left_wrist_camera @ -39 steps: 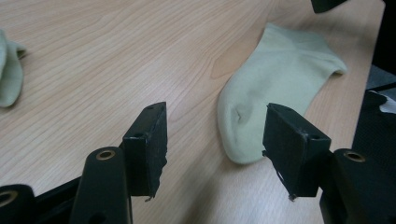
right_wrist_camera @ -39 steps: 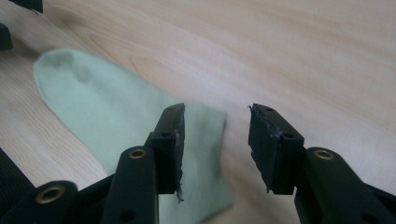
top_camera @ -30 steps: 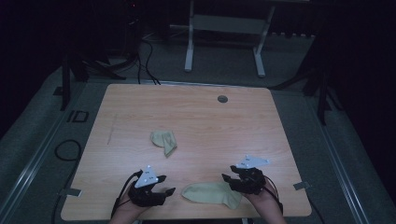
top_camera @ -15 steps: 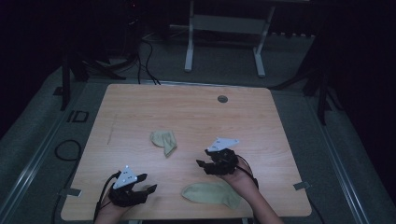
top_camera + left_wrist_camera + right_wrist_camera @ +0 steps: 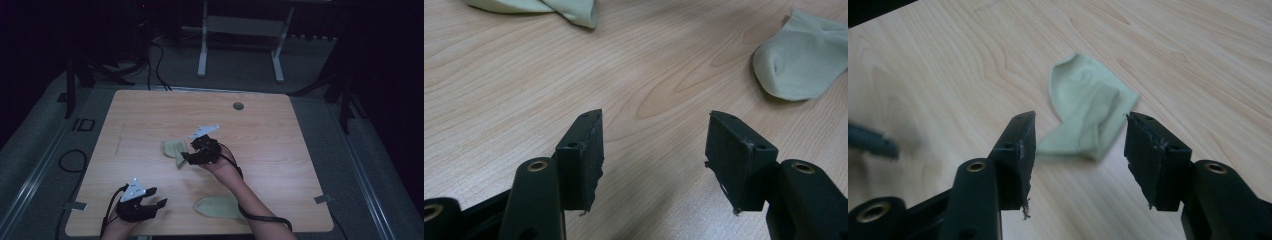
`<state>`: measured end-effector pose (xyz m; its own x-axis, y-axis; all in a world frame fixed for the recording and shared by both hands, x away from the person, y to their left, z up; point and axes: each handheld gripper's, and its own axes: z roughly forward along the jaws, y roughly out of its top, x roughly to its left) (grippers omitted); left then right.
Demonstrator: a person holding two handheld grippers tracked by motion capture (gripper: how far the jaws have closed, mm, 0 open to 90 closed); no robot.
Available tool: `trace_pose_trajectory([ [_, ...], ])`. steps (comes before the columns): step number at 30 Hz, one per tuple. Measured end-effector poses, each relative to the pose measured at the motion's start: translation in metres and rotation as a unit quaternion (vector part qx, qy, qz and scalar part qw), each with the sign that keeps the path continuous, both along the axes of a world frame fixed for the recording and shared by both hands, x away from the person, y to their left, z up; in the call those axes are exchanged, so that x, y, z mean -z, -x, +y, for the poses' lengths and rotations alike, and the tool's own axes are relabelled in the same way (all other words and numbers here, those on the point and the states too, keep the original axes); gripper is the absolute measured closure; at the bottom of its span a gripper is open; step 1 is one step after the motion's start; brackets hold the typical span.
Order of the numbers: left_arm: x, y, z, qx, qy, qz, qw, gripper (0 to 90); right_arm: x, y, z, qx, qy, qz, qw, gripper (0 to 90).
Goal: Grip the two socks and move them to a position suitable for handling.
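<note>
Two pale green socks lie on the wooden table point(image 5: 300, 150). A crumpled sock point(image 5: 172, 150) is near the middle, and a flat sock point(image 5: 220, 207) is at the front edge. My right gripper point(image 5: 186, 159) hovers just right of the crumpled sock point(image 5: 1088, 110), which lies ahead between its jaws point(image 5: 1078, 150) without touching them. Those jaws have opened a little further over the last second and hold nothing. My left gripper point(image 5: 157, 196) rests low at the front left, open and empty point(image 5: 651, 150). Its view has the flat sock's toe point(image 5: 804, 60) at right and the crumpled sock point(image 5: 544, 7) at top.
A round cable hole point(image 5: 238, 106) sits near the table's far edge. Behind the table stands a metal frame point(image 5: 240, 30), and cables point(image 5: 150, 55) lie on the dark floor. The person's right forearm point(image 5: 250, 200) crosses over the flat sock.
My right gripper has travelled from the front right corner up and left to the crumpled sock. My left gripper slid a little left along the front edge. Both socks stayed put.
</note>
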<state>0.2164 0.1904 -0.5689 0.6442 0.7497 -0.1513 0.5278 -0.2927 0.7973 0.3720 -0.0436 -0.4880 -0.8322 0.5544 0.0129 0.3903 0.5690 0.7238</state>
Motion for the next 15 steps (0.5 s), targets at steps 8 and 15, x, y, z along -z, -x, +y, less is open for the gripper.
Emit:
trace_pose_trajectory([
  [8, -0.002, 0.001, 0.003, -0.007, 0.006, -0.009, 0.9999, 38.1, 0.021, -0.032, 0.042, 0.033, 0.021, 0.019, 0.9991, 43.7],
  [15, -0.004, 0.002, 0.002, -0.015, 0.007, -0.006, 0.9999, 28.1, 0.039, -0.049, 0.065, 0.052, 0.04, 0.03, 0.9974, 40.9],
])
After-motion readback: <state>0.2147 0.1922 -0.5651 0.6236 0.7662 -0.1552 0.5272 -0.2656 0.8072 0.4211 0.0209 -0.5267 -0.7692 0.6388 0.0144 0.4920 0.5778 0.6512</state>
